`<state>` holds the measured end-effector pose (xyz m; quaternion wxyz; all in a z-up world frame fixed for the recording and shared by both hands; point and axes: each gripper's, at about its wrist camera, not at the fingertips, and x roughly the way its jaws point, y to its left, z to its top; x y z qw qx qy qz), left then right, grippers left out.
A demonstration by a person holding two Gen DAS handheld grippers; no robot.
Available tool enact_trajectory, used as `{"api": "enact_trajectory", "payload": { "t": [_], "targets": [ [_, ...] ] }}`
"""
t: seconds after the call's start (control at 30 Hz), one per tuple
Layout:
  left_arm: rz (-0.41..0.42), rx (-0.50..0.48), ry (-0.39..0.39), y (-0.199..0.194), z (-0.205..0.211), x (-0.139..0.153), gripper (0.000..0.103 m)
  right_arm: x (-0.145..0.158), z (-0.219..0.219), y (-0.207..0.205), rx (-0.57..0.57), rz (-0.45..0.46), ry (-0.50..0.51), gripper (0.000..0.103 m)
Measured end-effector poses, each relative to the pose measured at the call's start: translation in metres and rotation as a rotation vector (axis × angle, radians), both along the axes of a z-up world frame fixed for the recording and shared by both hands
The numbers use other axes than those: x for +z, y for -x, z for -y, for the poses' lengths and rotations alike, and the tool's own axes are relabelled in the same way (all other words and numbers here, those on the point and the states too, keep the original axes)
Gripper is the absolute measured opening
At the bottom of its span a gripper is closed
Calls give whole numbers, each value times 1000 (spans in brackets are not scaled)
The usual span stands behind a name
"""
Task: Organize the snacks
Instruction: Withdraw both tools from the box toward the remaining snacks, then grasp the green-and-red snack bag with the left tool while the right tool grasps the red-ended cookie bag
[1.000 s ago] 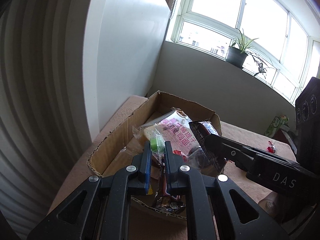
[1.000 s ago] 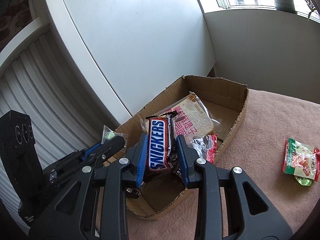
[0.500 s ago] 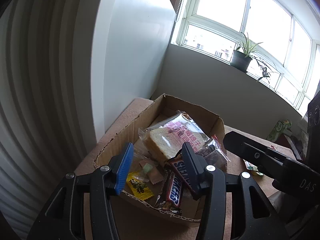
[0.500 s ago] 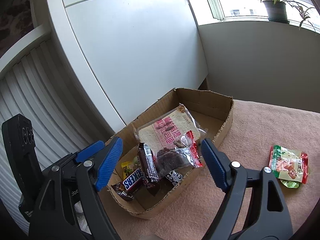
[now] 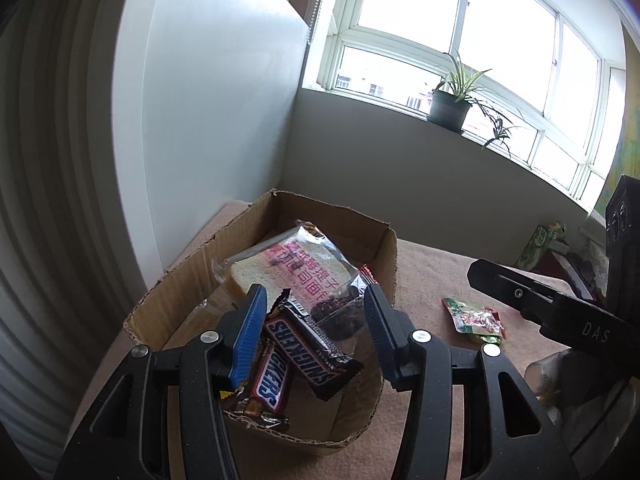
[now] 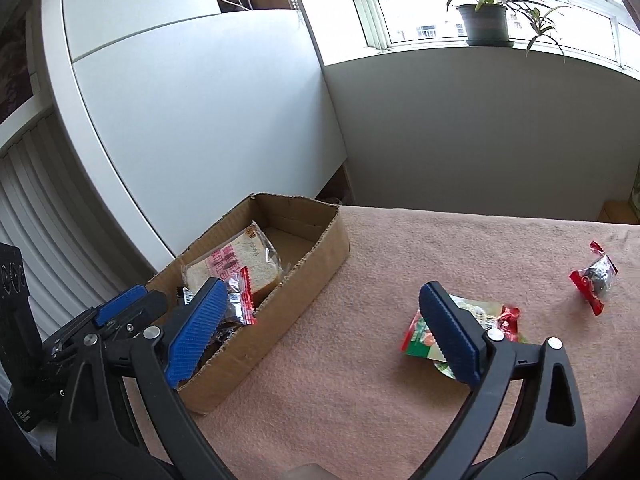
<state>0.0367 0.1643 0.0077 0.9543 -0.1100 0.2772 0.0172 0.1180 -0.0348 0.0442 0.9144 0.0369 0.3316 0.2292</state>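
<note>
Cardboard box [image 5: 192,276] on the counter [image 6: 420,400], which is covered by a pink cloth, holding the gathered snacks: a wrapped bread slice [image 5: 288,268] toward the far end, a dark fruit packet [image 5: 340,314] beside it, and two chocolate bars, the upper chocolate bar [image 5: 308,346] lying tilted across the lower chocolate bar [image 5: 272,380] at the near end. Left gripper [image 5: 314,330] above the near end of the box, jaws wide and holding nothing. Right gripper [image 6: 324,328] over the cloth just beside the box, jaws wide and holding nothing. Green-and-red packet [image 6: 480,320] on the cloth, partly behind the right-hand jaw. Red packet [image 6: 594,280] farther out, well apart from the box. Potted plant [image 6: 484,20] on the windowsill behind.
</note>
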Motion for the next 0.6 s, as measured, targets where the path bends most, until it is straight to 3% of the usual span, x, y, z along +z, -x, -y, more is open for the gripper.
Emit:
{"api": "enact_trajectory", "payload": {
  "t": [0.2, 0.43, 0.6],
  "targets": [
    [0, -78, -22, -14, 42, 10, 49, 8, 78, -25, -139, -51, -65, 98],
    [-75, -239, 0, -53, 107, 4, 49, -6, 153, -42, -270, -106, -34, 98],
    [-138, -302, -8, -84, 147, -4, 49, -10, 187, -64, -330, -127, 1, 98]
  ]
}}
